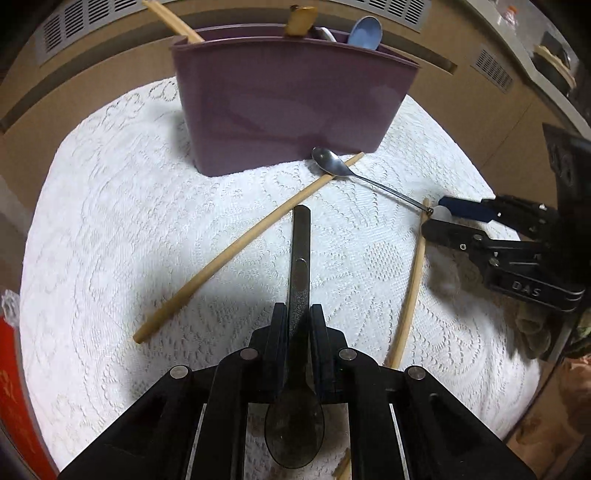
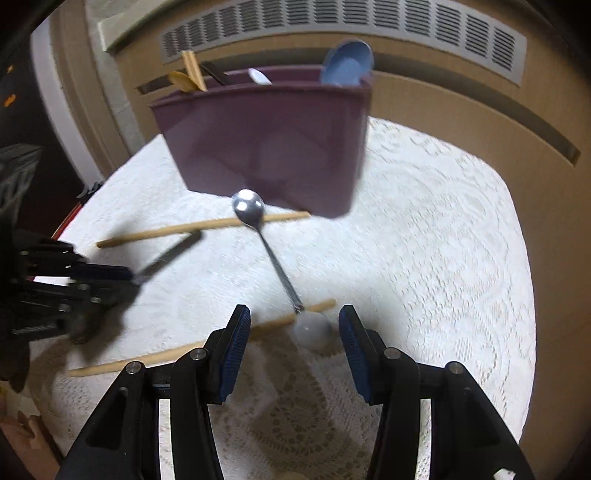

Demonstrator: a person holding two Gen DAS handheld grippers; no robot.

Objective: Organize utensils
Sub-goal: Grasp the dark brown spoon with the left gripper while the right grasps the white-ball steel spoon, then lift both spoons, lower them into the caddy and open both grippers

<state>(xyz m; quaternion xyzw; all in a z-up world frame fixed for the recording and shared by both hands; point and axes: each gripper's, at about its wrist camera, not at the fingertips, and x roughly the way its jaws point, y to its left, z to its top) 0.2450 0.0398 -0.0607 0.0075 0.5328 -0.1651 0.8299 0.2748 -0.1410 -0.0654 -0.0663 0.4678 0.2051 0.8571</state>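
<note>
Covering the table (image 1: pixel 110 206) is a white lace cloth, and the purple utensil holder (image 1: pixel 288 107) is standing at its far side with a blue spoon (image 1: pixel 365 33) poking out. Two wooden chopsticks (image 1: pixel 243 240) are lying loose, a small steel spoon (image 2: pixel 255 214) crossing one. The left tongs (image 1: pixel 299 314) are clamping a dark spoon (image 1: pixel 299 258) by its neck; the right tongs (image 2: pixel 293 325) are standing apart around the steel spoon's white knob, not touching.

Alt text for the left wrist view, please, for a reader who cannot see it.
The left claw is shut on a dark spoon, handle pointing toward a purple utensil holder on a white lace cloth. A chopstick lies under a silver spoon, whose handle end sits by the open right claw.
</note>
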